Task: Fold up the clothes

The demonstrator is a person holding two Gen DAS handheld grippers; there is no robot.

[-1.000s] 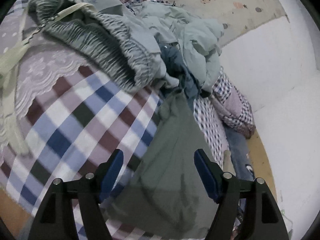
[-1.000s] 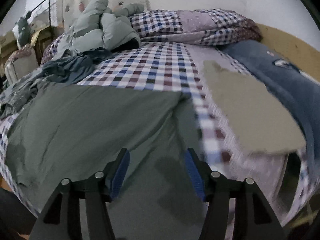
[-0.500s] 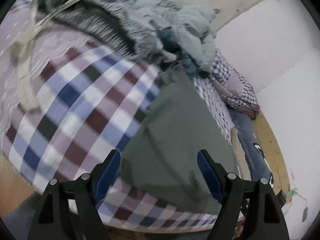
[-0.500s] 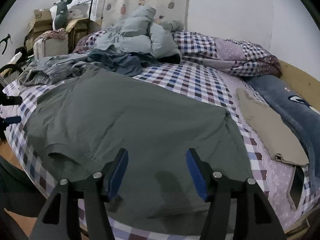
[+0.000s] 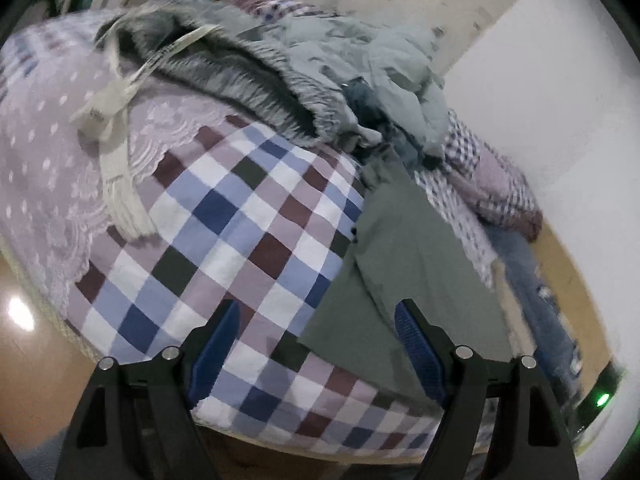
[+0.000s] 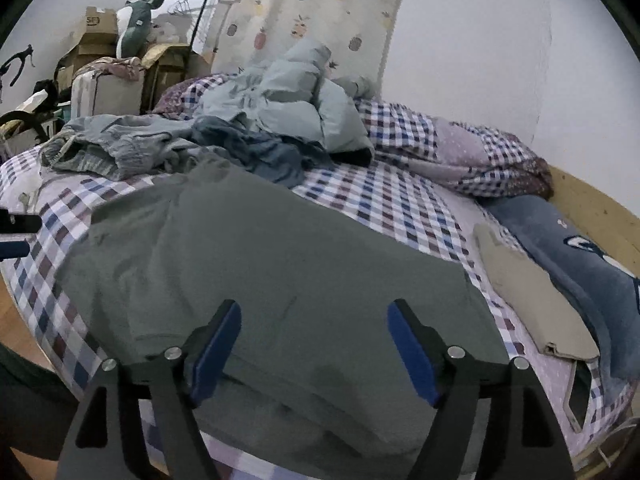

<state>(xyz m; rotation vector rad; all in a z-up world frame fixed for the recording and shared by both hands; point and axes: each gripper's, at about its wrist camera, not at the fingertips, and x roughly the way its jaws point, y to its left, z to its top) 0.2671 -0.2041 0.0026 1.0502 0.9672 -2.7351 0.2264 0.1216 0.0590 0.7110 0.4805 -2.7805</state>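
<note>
Right wrist view, going left to right: cardboard boxes (image 6: 94, 36) are stacked in the far left corner, one with a plush toy (image 6: 138, 24) on top, though I can't see what's inside any of them. Next comes the heap of unfolded clothes (image 6: 240, 128) at the back of the bed, pale blue-grey stuff mostly, with a darker blue piece tangled in.

The grey-green shirt (image 6: 272, 264) is spread flat on the checked bedsheet (image 6: 384, 200), front and middle of the bed. Its long axis runs roughly from the near edge of the bed toward the clothes heap, tilting a bit to the left as it goes back. One sleeve sticks out on the left side. Can't tell which end is the collar from here.

The right hand-held gripper (image 6: 314, 344) hovers over the near hem, jaws spread wide, nothing between them. Further right there's a folded tan garment (image 6: 532, 304), lying lengthways beside a navy blanket (image 6: 580, 264) along the wooden bed frame (image 6: 600, 216).

Left wrist view: the left hand-held gripper (image 5: 316, 344) is also wide open and empty, hanging over the bed's corner where the checked sheet (image 5: 224, 248) drops off. The shirt (image 5: 408, 264) shows as a narrow strip on the right, running away toward the pile (image 5: 360, 64).
</note>
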